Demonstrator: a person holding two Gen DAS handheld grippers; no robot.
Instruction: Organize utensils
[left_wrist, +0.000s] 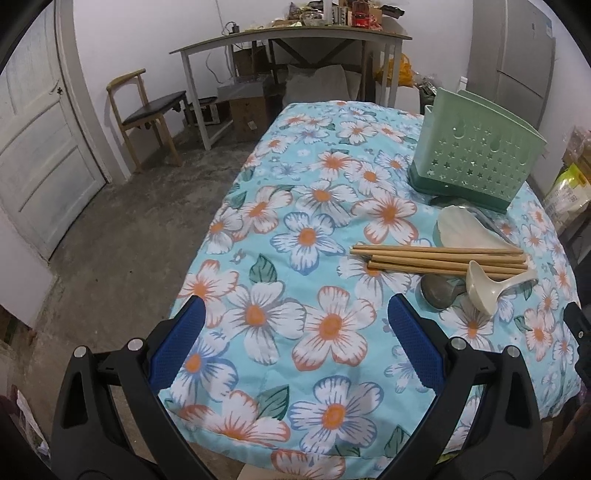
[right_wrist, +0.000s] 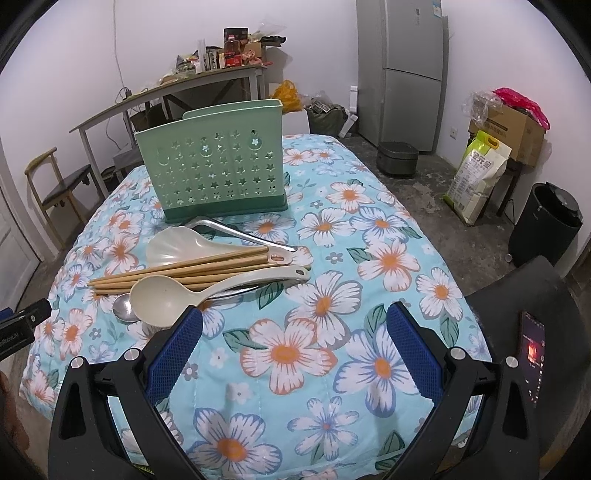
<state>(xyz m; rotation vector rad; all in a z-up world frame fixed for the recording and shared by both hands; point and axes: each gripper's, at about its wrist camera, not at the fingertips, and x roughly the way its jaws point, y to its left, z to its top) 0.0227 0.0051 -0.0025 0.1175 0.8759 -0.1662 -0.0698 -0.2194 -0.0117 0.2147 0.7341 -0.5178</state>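
Green utensil holder (right_wrist: 212, 166) at 12 o'clock, chopsticks (right_wrist: 177, 271) + ladle (right_wrist: 162, 297) just below. Left gripper (left_wrist: 295, 343) & right gripper (right_wrist: 295, 347): fingers spread, holding nothing.

Both views are evenly lit by soft, cool indoor light, dim enough to leave the colours muted and the white walls with a violet cast. Shadows are weak and diffuse: a faint one lies under the ladle (right_wrist: 162, 299) and beneath the holder (right_wrist: 214, 173) on the cloth (right_wrist: 325, 295). No hard glare appears; the fridge (right_wrist: 406, 70) shows only a dull sheen. Fisheye distortion bends the door (left_wrist: 40, 147) and the far table (left_wrist: 291, 40) into curves, and black vignette fills the corners. Focus is sharp at centre, softer toward the rim. A phone (right_wrist: 532, 350) screen glows red.
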